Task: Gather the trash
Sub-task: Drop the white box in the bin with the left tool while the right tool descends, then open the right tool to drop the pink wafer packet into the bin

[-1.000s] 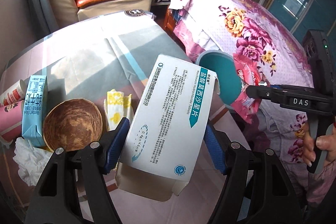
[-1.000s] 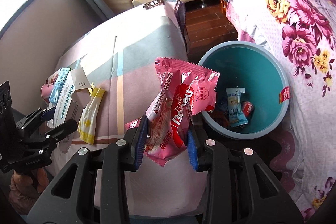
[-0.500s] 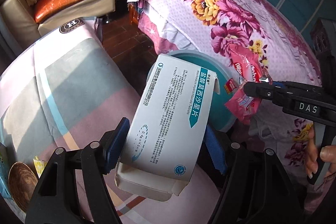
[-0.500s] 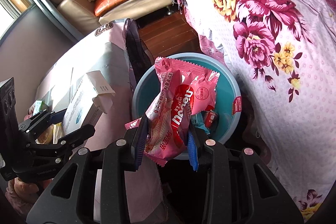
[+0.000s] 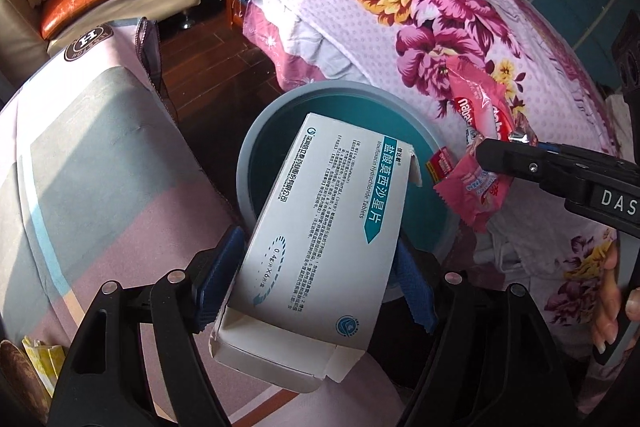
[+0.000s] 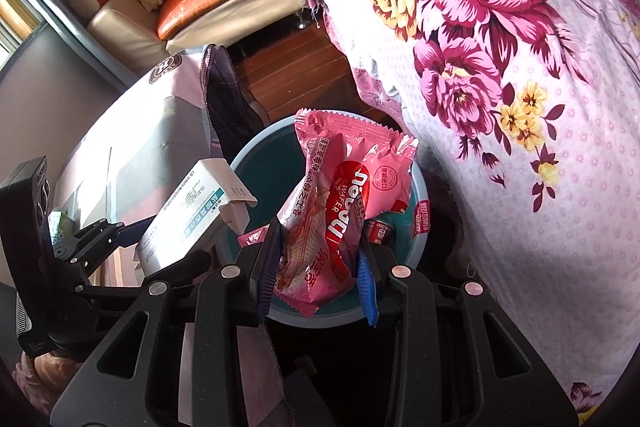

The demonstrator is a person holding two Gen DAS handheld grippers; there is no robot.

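Left wrist view: left gripper [image 5: 316,279] clamps white cardboard tablet box [image 5: 320,247] above round teal plastic bin [image 5: 256,151] | right gripper [image 6: 318,267] pinches pink wafer wrapper [image 6: 344,211] over bin.

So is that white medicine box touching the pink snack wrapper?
Apart. The right wrist view shows the white medicine box left of the pink snack wrapper, with the teal bin visible between them; each sits in its own hand-held gripper.
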